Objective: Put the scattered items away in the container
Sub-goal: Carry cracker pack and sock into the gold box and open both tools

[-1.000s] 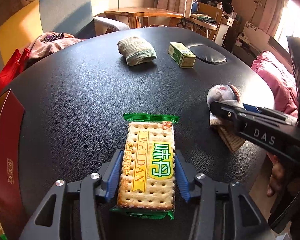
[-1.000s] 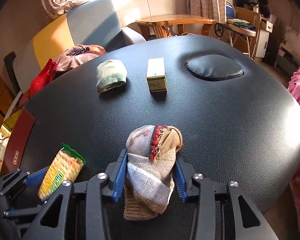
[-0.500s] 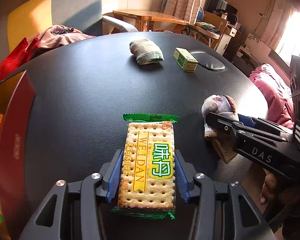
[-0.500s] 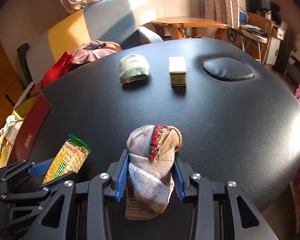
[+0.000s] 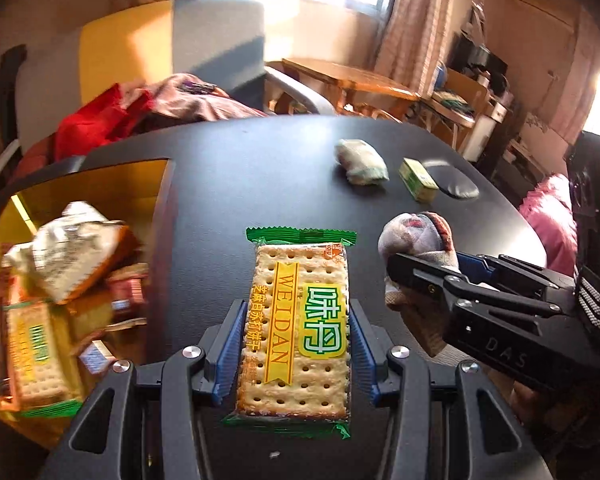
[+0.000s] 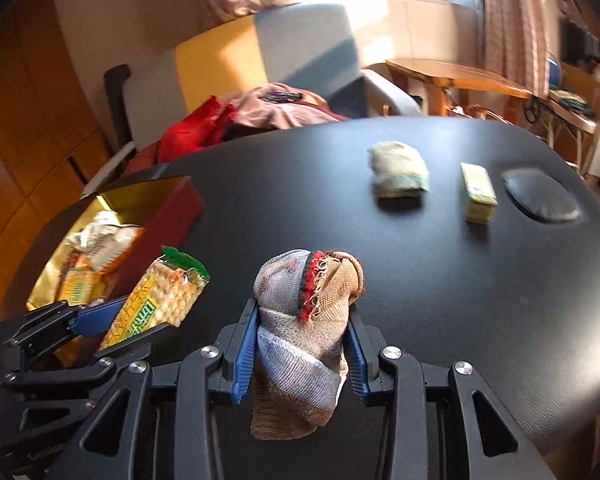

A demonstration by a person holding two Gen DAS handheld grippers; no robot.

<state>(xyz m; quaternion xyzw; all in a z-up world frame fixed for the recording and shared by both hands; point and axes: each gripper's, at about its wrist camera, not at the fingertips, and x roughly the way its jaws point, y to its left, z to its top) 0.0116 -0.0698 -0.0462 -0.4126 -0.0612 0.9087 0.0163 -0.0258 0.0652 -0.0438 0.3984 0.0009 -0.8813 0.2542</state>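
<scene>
Sunlit black counter (image 5: 236, 184): both tools have swung toward the red box (image 6: 172, 216), now in view and seemingly near, left tool (image 5: 298, 354) clamped on a cracker packet (image 5: 298, 320), right tool (image 6: 302, 354) gripping a balled sock (image 6: 304, 320), delivery apparently imminent.

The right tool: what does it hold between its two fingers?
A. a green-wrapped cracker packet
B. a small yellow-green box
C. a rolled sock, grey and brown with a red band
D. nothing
C. In the right wrist view the right tool is closed on the rolled sock; the cracker packet is in the left tool.
</scene>
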